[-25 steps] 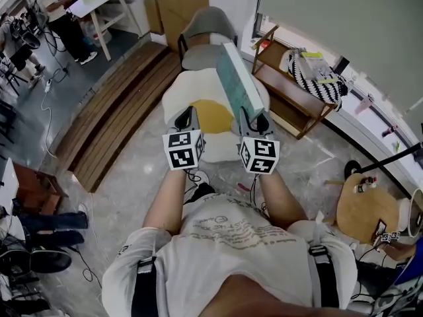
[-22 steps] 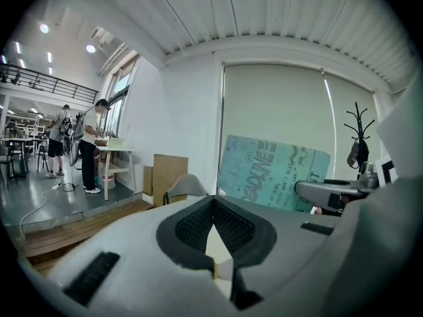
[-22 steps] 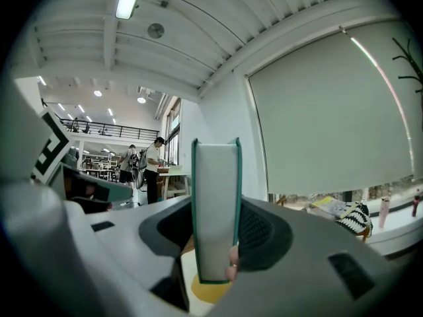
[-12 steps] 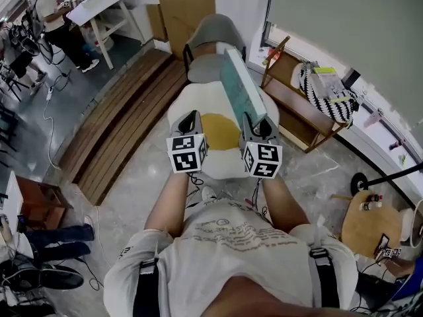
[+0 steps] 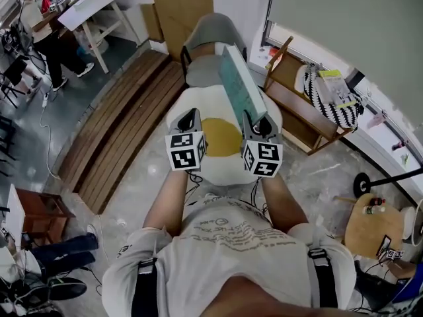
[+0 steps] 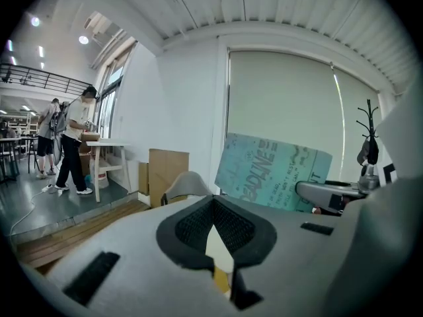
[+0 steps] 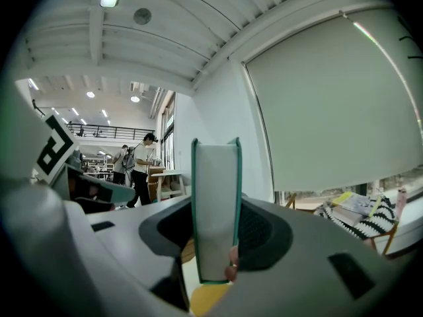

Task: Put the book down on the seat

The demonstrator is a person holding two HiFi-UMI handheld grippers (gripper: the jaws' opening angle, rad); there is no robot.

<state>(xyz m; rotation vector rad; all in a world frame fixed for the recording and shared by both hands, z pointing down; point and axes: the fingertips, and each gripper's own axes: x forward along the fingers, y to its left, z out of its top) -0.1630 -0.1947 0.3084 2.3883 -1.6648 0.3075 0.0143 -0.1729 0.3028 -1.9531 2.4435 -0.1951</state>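
Count: two grippers, one book, one seat.

Right gripper (image 5: 256, 120): my jaws are clamped on the one book (image 5: 236, 84), a pad on each teal cover. In the right gripper view the page edges face the camera and the book stands upright on its edge between the pads. From the head view it slants up and away from me, towards the grey chair (image 5: 210, 33).

Left gripper (image 5: 187, 115): jaws drawn together, tips meeting, with nothing between them. It hangs beside the right gripper, apart from the book.

Marker cubes: two, one on each gripper, side by side at about the same level.

Seat (image 5: 218, 169): one, white and rounded, with one yellow patch (image 5: 221, 137) in the middle. Both grippers are over it. The book is not lying on it and is carried over its right half. In the right gripper view the yellow patch shows below the book's lower edge.

Surroundings: one wooden shelf (image 5: 297, 114) to the right, carrying one black-and-white striped bag (image 5: 327, 94). One cardboard sheet (image 5: 182, 6) leans against the far wall. One white table (image 5: 92, 6) stands at far left, and the left gripper view shows two people (image 6: 79, 137) beside it.
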